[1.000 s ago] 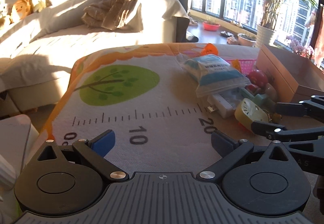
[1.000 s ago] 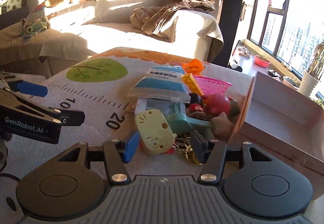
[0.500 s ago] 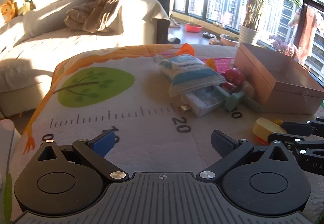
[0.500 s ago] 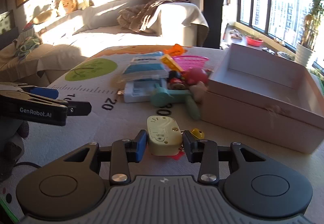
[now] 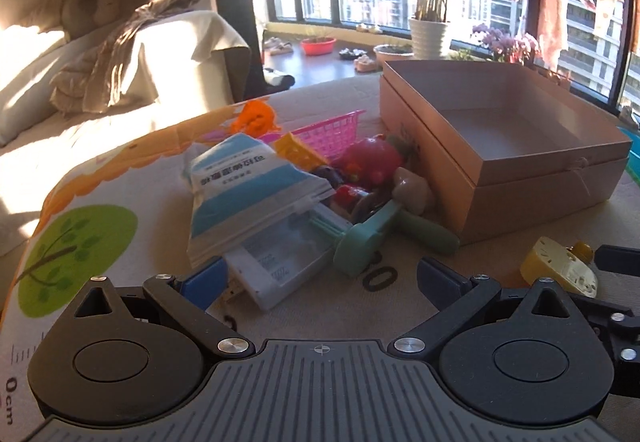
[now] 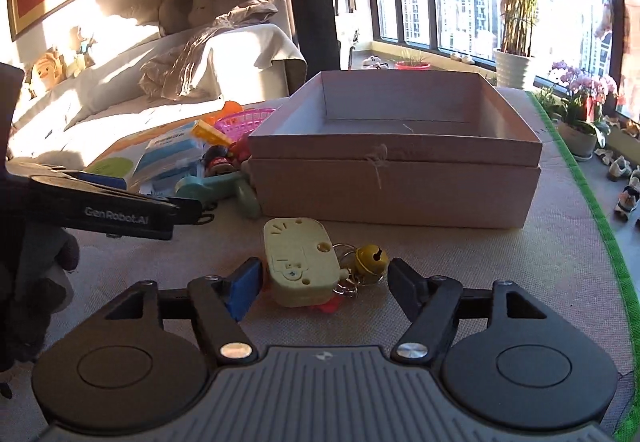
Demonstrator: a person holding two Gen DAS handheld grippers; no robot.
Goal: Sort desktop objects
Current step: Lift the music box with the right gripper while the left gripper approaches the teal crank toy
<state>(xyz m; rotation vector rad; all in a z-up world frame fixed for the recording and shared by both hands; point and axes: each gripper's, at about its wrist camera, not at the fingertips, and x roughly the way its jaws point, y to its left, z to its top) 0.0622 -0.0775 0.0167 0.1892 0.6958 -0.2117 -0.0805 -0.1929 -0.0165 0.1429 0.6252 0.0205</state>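
A pale yellow plastic key fob (image 6: 302, 260) with a brass bell (image 6: 371, 259) lies on the table between the fingers of my right gripper (image 6: 324, 282), which is open around it; the left pad is near it, the right pad apart. It also shows in the left wrist view (image 5: 560, 270). The open pink cardboard box (image 6: 394, 178) stands just beyond it, empty. My left gripper (image 5: 320, 278) is open and empty, low in front of a white case (image 5: 280, 258) under a blue-and-white packet (image 5: 248, 190).
A pile lies left of the box (image 5: 516, 178): a teal handled tool (image 5: 364, 242), a red toy (image 5: 372, 158), a pink basket (image 5: 332, 130), an orange toy (image 5: 254, 118). A sofa and windows with plants stand beyond the table. The table edge runs close on the right (image 6: 608, 242).
My right gripper carried the yellow fob from the pile to in front of the box and has opened, leaving it on the table. My left gripper has swung right toward the pile.
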